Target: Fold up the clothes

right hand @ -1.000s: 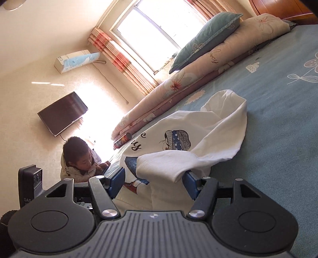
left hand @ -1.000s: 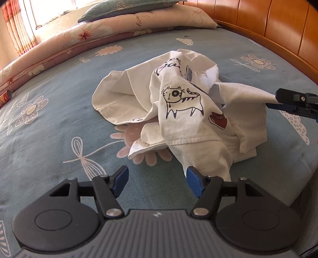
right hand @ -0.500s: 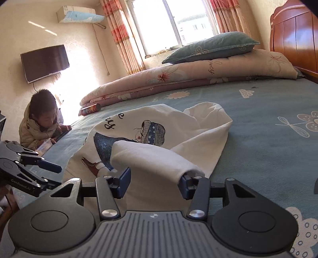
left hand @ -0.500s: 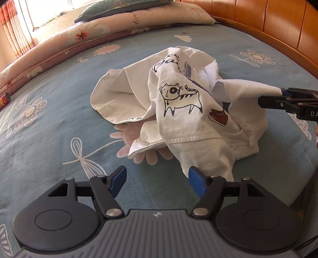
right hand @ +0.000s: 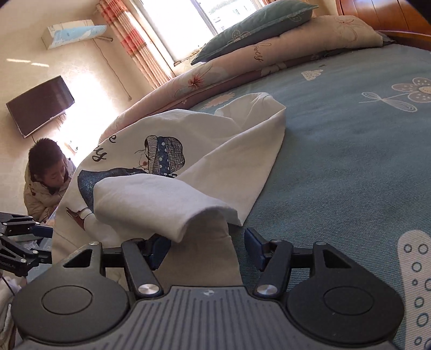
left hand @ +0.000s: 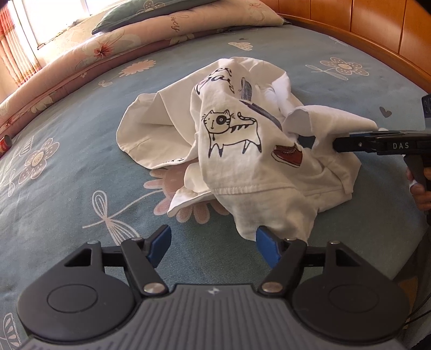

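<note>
My left gripper [left hand: 212, 245] stands wide open over the bed [left hand: 80, 167]; a hanging corner of the white printed T-shirt [left hand: 242, 150] drapes on its right-side finger only, nothing pinched. The shirt lies crumpled just ahead, its bulk running away from me toward the pillows [left hand: 172, 24], cat print facing me. My right gripper [right hand: 207, 247] is opening, a fold of the shirt lying loose between the jaws; its right-side pad is clear of the cloth.
</note>
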`<act>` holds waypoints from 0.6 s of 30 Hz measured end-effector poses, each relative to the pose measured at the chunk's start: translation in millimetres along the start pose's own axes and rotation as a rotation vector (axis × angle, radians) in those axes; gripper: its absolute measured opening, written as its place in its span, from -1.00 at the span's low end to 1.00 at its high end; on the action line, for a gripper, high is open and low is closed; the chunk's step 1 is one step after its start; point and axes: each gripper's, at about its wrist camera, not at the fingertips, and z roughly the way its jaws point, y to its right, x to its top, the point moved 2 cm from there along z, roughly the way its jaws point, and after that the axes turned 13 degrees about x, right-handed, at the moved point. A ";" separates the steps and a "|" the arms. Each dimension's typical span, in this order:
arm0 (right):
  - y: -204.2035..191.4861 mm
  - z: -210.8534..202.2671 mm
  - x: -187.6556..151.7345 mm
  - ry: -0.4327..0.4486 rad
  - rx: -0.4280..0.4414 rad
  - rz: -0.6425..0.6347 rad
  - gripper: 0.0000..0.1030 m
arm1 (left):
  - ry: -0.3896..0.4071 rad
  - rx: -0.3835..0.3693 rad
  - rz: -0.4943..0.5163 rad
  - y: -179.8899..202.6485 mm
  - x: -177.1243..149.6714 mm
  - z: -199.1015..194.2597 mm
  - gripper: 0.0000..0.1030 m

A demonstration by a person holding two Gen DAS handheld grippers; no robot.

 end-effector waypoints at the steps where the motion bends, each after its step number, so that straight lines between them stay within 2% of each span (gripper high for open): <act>1: 2.1 1.4 -0.6 -0.006 0.019 0.015 0.26 | -0.002 0.001 0.002 -0.5 0.0 0.4 0.38; 2: 4.1 2.8 -1.1 -0.013 0.037 0.030 0.25 | -0.003 0.003 0.002 -1.0 -0.1 0.8 0.38; 3: 6.1 4.2 -1.7 -0.019 0.055 0.045 0.13 | -0.004 0.005 0.001 -1.8 0.0 1.2 0.38; 4: 5.0 2.4 -1.5 -0.021 0.050 0.043 -0.13 | -0.005 0.007 0.000 -2.3 0.3 1.7 0.38; 5: 3.8 0.6 -1.2 -0.024 0.044 0.041 -0.26 | -0.006 0.007 -0.001 -2.5 0.9 2.1 0.38; 6: 2.5 -2.6 -0.8 -0.028 0.039 0.035 -0.51 | -0.007 0.007 -0.002 -2.6 1.4 2.5 0.38; 7: 1.1 -7.3 0.2 -0.032 0.027 0.028 -0.65 | -0.008 0.007 -0.003 -2.5 1.7 3.1 0.38; 11: -4.9 -32.7 9.7 -0.025 0.006 0.005 -0.72 | -0.002 0.008 -0.009 -2.7 2.5 3.6 0.47; 18: -8.9 -74.9 35.8 -0.028 -0.172 -0.088 -0.75 | 0.008 -0.006 -0.013 -1.6 0.8 -1.6 0.47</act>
